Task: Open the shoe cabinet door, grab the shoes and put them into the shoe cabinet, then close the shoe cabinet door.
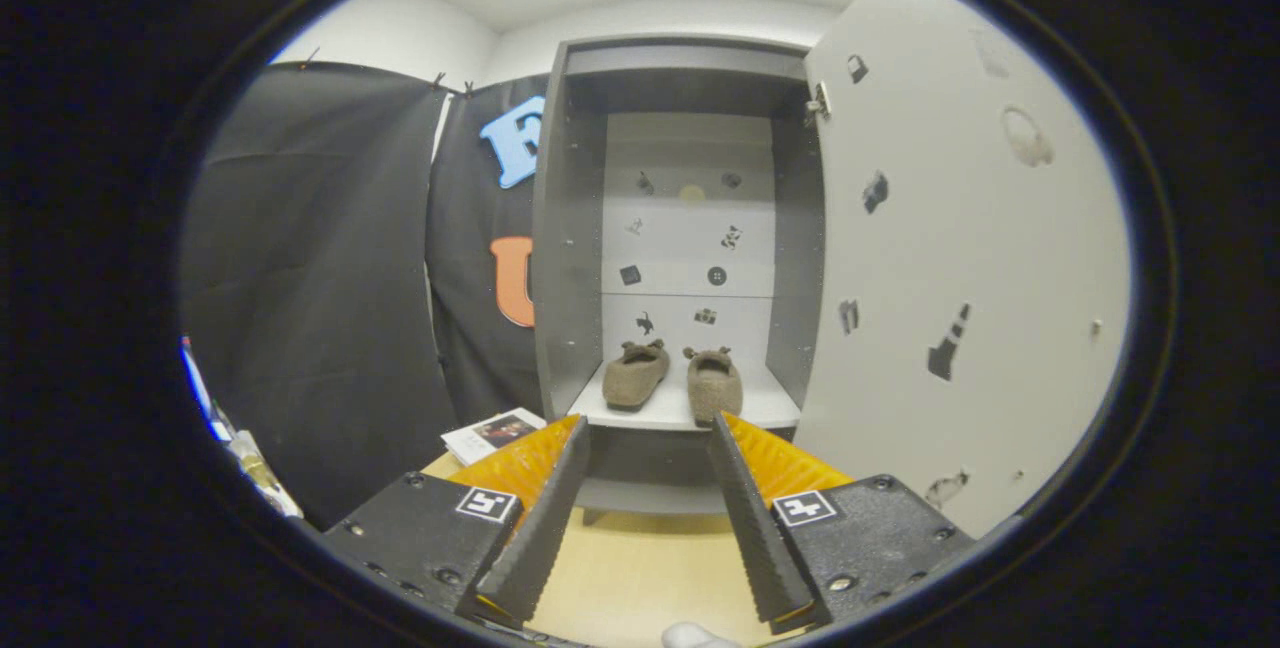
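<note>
At the bottom of the frame the gripper (648, 428) is held with its jaws spread wide and nothing between them; only the pale floor (640, 568) is seen through the gap. The jaws are pointed straight at the shoe cabinet (568, 228), which suggests that the shoes have been let go and the tool is being kept clear of the opening.

Left of the jaws, in the lower left of the frame, a booklet (492, 434) is laid on the floor just beside the cabinet's foot.

Just beyond the fingertips, at the centre of the frame, the pair of brown shoes (675, 378) is set side by side on the cabinet's bottom shelf (770, 410), toes toward the front lip and apparently a little back from it, though the fisheye makes that margin hard to judge. Ample room is left above them.

At the right of the frame the cabinet door (950, 258) is swung fully open, its inner face dotted with small stickers. Placing is judged done; only closing remains. The door's free edge would have to be reached from the right, where open room is available.
</note>
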The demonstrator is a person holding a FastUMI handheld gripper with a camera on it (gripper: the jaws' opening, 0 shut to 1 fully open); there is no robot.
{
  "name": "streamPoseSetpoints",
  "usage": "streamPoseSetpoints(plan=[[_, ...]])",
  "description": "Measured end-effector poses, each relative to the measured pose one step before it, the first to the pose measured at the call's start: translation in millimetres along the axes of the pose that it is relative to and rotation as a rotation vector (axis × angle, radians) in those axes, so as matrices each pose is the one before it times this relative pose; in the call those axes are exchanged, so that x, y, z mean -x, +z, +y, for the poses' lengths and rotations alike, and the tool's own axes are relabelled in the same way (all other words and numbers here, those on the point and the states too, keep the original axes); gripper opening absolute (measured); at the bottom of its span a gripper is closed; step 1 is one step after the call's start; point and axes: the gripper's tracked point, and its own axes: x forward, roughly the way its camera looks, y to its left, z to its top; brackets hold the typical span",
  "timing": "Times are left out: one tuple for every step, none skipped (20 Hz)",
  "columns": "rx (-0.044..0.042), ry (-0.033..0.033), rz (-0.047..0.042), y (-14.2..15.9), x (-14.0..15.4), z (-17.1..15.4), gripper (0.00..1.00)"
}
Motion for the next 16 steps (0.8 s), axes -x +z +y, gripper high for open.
streamPoseSetpoints(plan=[[0.00370, -0.00772, -0.00181, -2.85, 12.51, -2.03, 0.94], [-0.00383, -0.00886, -0.00994, 0.86, 16.93, -3.47, 1.00], [-0.00279, -0.00692, 0.00214, -0.50, 14.80, -3.58, 1.00], [-0.00104, -0.01021, 0.00248, 1.96, 9.68, -3.51, 1.00], [-0.00299, -0.00739, -0.00316, 4.60, 8.67, -4.21, 1.00], [-0.00523, -0.01043, -0.00428, 4.16, 9.91, -7.57, 1.00], [-0.00666, -0.01326, -0.00593, 5.07, 13.66, -10.65, 1.00], [-0.00806, -0.01313, -0.00670, 4.62, 11.33, -11.09, 1.00], [-0.00900, -0.01500, -0.00471, 3.47, 11.31, -12.45, 1.00], [-0.00623, -0.01366, -0.00577, 3.02, 9.54, -11.77, 1.00], [-0.00478, -0.01960, -0.00731, 2.82, 9.86, -15.95, 1.00], [-0.00028, -0.02248, -0.00974, 3.39, 8.16, -16.41, 1.00], [0.00080, -0.02202, -0.00735, 2.25, 5.70, -17.19, 1.00], [-0.00244, -0.01705, -0.00666, 2.25, 3.28, -14.31, 1.00], [-0.00625, -0.01703, -0.00049, 0.17, -1.41, -18.07, 1.00], [-0.00537, -0.01540, 0.00269, -0.11, 0.33, -19.68, 1.00]])
